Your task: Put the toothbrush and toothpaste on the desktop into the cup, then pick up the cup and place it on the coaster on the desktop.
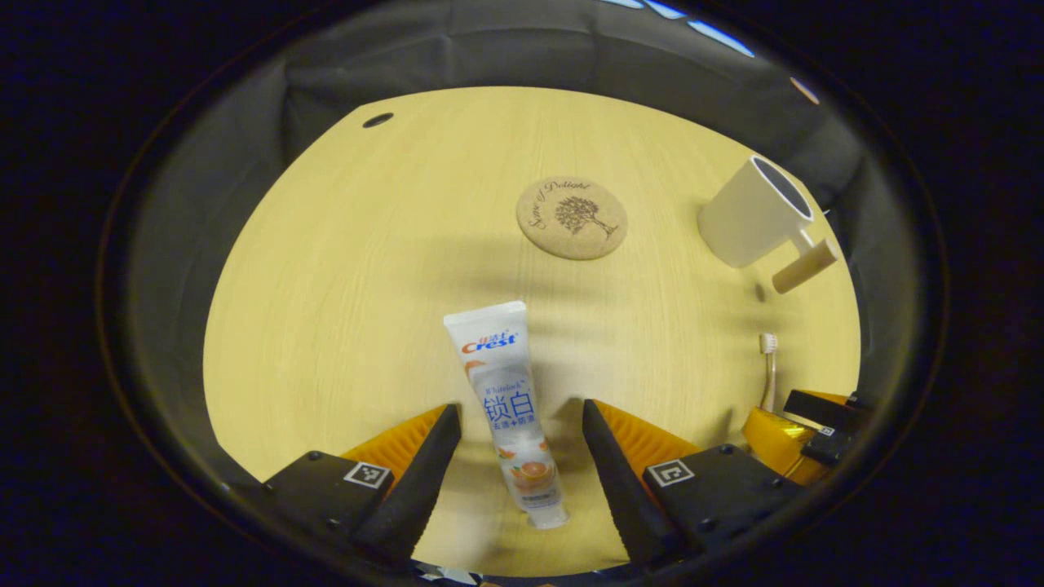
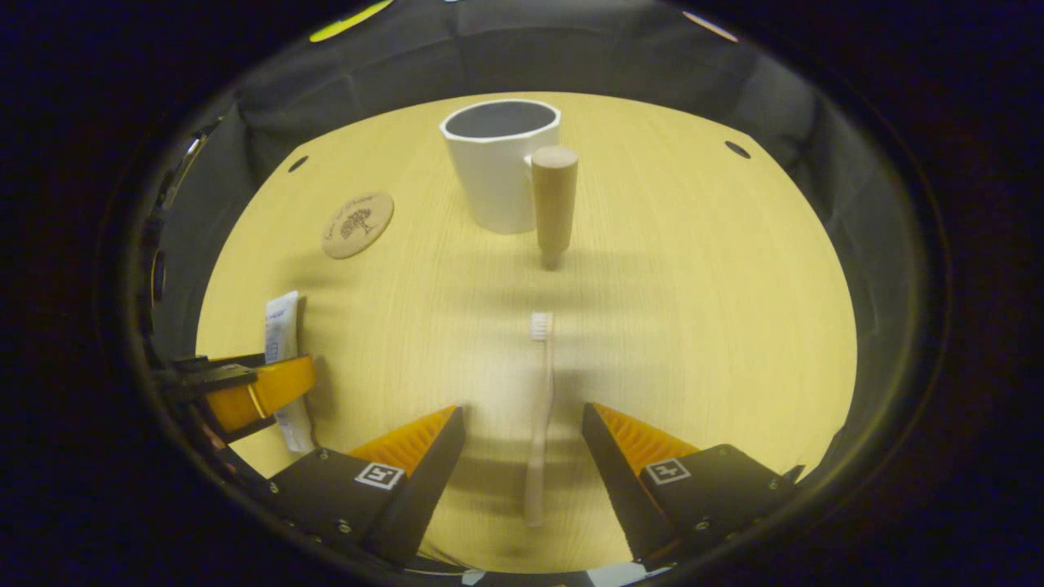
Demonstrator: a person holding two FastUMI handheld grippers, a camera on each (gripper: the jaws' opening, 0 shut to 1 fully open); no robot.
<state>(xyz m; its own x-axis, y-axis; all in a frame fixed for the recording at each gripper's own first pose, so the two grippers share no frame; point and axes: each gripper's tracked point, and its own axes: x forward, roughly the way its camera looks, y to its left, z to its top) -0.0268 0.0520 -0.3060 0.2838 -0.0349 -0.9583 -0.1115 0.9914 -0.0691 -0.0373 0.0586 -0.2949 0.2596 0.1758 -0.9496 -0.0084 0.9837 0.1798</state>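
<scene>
A white toothpaste tube [image 1: 506,399] lies flat on the wooden desktop [image 1: 367,269], between the spread fingers of my left gripper [image 1: 522,424], which is open and hovers over it. A pale toothbrush [image 2: 539,408] lies lengthwise between the fingers of my right gripper [image 2: 522,424], also open. The white cup [image 2: 502,163] with a wooden handle [image 2: 554,204] stands upright beyond the toothbrush. The round cork coaster [image 1: 572,218] lies past the toothpaste. In the right gripper view the coaster [image 2: 357,224] is left of the cup, and the left gripper [image 2: 245,391] sits over the toothpaste [image 2: 281,334].
The cup [image 1: 754,212] stands at the right of the left gripper view, with the toothbrush [image 1: 767,367] and the right gripper [image 1: 807,432] below it. Small dark holes [image 2: 737,149] mark the desktop's far corners. Black cloth walls close in the table.
</scene>
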